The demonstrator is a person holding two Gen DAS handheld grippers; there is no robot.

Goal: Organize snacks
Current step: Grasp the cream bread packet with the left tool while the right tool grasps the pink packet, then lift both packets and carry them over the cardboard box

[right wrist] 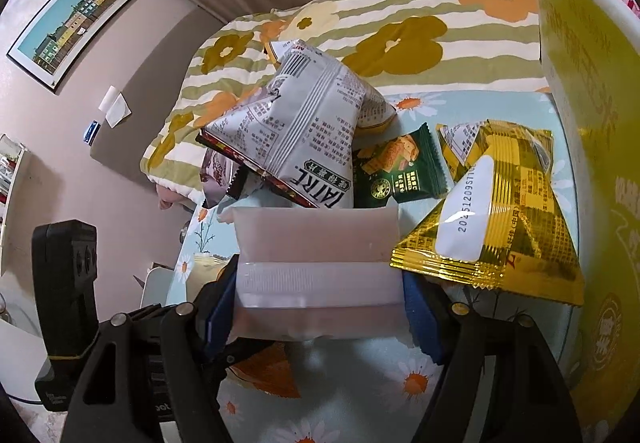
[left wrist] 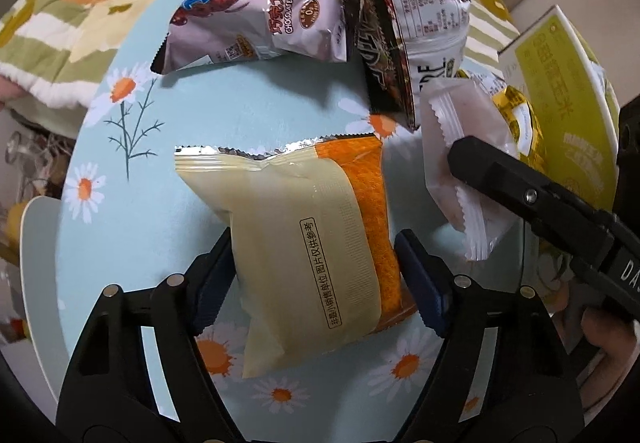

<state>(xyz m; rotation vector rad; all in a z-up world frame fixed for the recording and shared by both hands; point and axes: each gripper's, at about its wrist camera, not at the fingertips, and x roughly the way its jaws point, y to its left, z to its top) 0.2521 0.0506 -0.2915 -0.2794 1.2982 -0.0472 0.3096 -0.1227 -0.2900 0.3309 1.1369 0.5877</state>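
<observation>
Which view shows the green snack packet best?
Right wrist. The green snack packet lies face-up on the floral tablecloth, its printed front visible, only its left edge tucked under the white chip bag. Left wrist doesn't show it; other bags block that area.

My left wrist camera looks steeply down, close over the daisy-print table (left wrist: 120, 131), toward its far edge by the bed. My right wrist camera sits lower, facing across the table (right wrist: 400, 383) from the yellow box side. Both share the white chip bag (left wrist: 432, 11) (right wrist: 304, 131).
</observation>
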